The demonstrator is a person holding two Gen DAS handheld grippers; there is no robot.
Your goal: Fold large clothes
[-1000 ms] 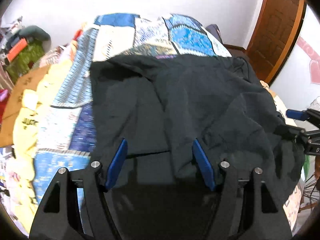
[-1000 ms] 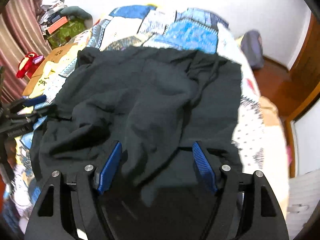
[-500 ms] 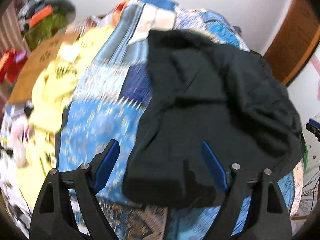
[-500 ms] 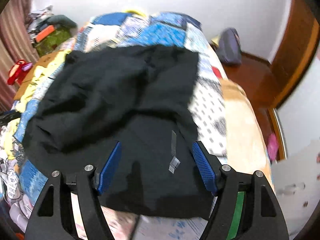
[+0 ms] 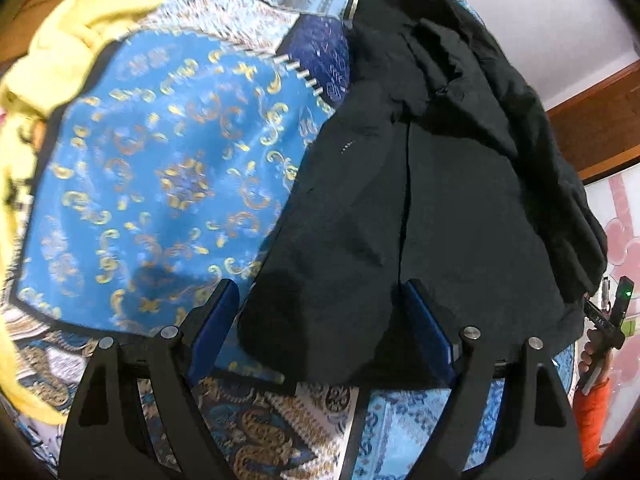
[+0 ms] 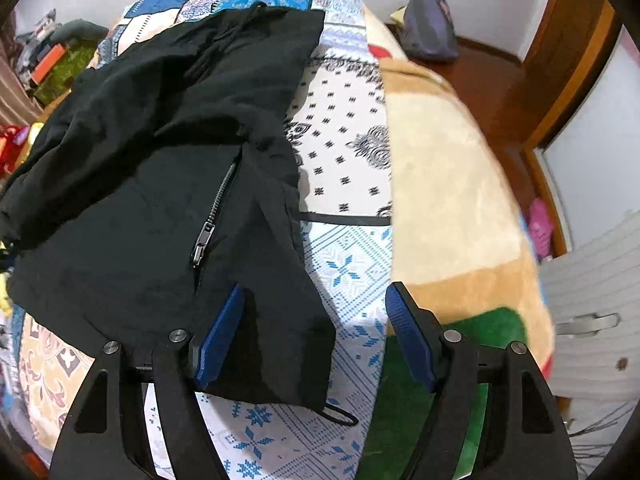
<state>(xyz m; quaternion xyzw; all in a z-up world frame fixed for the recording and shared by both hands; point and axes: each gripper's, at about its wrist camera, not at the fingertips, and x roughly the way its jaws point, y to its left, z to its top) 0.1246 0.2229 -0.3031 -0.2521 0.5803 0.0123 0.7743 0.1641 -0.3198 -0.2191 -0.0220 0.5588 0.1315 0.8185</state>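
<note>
A large black garment (image 5: pixel 424 184) lies rumpled on a patchwork bed quilt (image 5: pixel 160 184). In the left wrist view my left gripper (image 5: pixel 316 316) is open, its blue-padded fingers on either side of the garment's near left corner. In the right wrist view the same black garment (image 6: pixel 160 168) shows a metal zipper (image 6: pixel 208 224) and a drawcord loop at its near hem. My right gripper (image 6: pixel 316 332) is open over the garment's near right corner, with the left pad (image 6: pixel 220 340) over the fabric. The right gripper also shows at the far right edge of the left wrist view (image 5: pixel 612 312).
A yellow cloth (image 5: pixel 60 40) lies on the quilt's left side. A tan and green blanket (image 6: pixel 448 208) covers the bed's right edge. A grey bag (image 6: pixel 430 26) sits on the wooden floor by the wall. Cluttered boxes (image 6: pixel 52 64) stand at the far left.
Both grippers have drawn back and down to the garment's near corners. The garment, earlier bunched under the fingers, now lies on the quilt with its near hem in view.
</note>
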